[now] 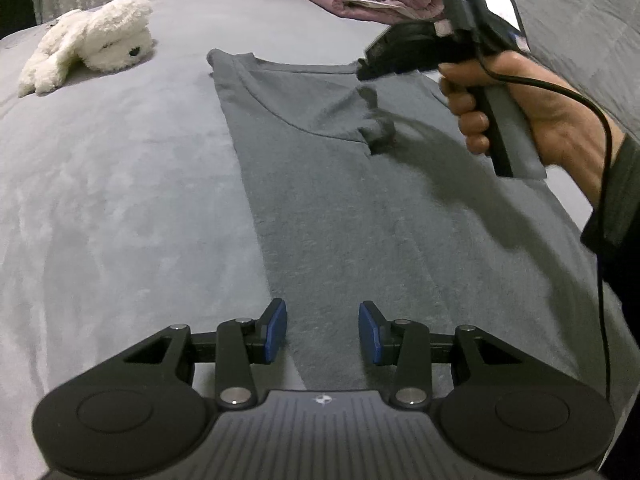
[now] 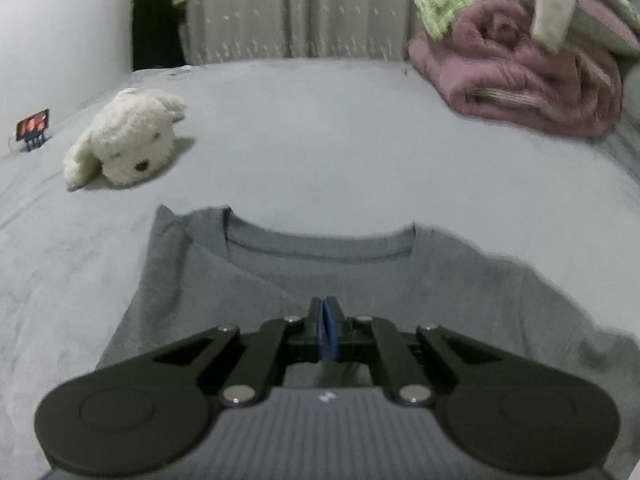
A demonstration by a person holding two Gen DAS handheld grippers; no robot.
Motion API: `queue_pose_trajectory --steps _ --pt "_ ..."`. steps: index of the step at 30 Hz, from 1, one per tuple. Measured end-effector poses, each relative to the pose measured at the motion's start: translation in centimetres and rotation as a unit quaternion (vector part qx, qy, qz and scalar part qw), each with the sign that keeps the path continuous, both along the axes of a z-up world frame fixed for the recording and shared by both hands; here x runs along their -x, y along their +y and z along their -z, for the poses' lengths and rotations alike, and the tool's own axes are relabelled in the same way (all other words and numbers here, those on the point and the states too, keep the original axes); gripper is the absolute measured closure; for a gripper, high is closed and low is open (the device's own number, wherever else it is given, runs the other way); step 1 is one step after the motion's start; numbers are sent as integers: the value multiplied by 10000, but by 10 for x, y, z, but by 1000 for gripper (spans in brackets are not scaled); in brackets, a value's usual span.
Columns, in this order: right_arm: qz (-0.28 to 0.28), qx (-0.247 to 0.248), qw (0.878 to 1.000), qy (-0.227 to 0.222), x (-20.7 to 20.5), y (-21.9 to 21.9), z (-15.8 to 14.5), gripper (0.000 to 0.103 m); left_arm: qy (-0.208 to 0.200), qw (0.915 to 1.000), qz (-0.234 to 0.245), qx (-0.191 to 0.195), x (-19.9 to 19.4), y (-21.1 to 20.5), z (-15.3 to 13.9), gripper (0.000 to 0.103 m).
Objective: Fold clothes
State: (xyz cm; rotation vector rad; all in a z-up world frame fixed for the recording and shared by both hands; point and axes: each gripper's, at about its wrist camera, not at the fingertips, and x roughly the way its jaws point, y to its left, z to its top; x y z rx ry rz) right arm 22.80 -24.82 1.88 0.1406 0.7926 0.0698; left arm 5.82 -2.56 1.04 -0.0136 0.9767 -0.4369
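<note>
- Grey T-shirt (image 1: 360,208) is laid flat on the grey bedcover (image 1: 120,200), collar toward the top of the frame; one sleeve is seen folded inward across the chest.
- Left gripper (image 1: 323,332) is held spread at lower centre, over the shirt's left edge near the hem; nothing is pinched.
- Right gripper (image 2: 327,330) is pressed together above the chest, below the collar; no cloth is seen between the pads.
- Open bedcover is seen left of the shirt; white plush toy (image 1: 92,40) upper left, pink bedding pile (image 2: 520,76) upper right.
</note>
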Motion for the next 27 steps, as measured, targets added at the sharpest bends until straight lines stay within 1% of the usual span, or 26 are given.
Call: queue_pose_trajectory --steps 1,2,3,4,5,7,8,9,10,11,12,14,17,19,23,24,25,26,27 --pt "68 -142 9998 79 -1 -3 3 92 4 10000 -27 8 0 1 0 64" --pt "131 -304 9993 151 -1 -8 6 65 14 10000 -53 18 -1 2 0 64" --pt "165 -530 9983 180 5 -16 9 45 20 10000 -69 25 -1 3 0 64" --pt "176 -603 9979 155 12 -20 13 47 13 10000 -62 21 -1 2 0 64" --pt "201 -570 9980 174 16 -22 15 50 -5 10000 -42 3 0 2 0 64" --pt "237 -653 9972 280 24 -25 23 58 -38 10000 -3 -28 1 0 0 64" --pt "207 -840 9956 358 26 -27 28 71 -38 10000 10 -38 1 0 0 64" --pt "161 -983 9942 398 28 -26 32 81 -29 10000 13 -48 1 -1 1 64" --pt "110 -983 9944 371 30 -23 34 84 -21 10000 13 -64 1 -1 3 64" --pt "53 -939 9950 340 31 -18 35 92 -18 10000 11 -86 0 -2 4 64" --pt "-26 -698 9971 285 30 -12 32 95 -20 9999 15 -103 0 -2 4 64" --pt "-178 -234 9995 153 28 1 25 95 -11 10000 10 -80 -1 -1 5 64" --pt "-304 156 9987 -385 29 10 -6 96 22 10000 42 -68 -1 1 6 64" --pt "-334 281 9973 -588 26 15 -20 96 11 9999 107 -121 0 1 8 63" --pt "-512 943 9941 -162 7 35 2 95 6 9997 179 -157 1 1 7 63" --pt "-510 1020 9935 19 3 37 14 93 4 9997 198 -166 1 1 7 63" --pt "-386 991 9943 114 3 35 21 91 3 9996 216 -175 1 1 7 63" --pt "-256 940 9951 173 4 33 27 85 1 9996 234 -184 1 1 7 63" --pt "-106 786 9968 75 12 28 23 75 -2 9996 234 -174 1 2 6 63"
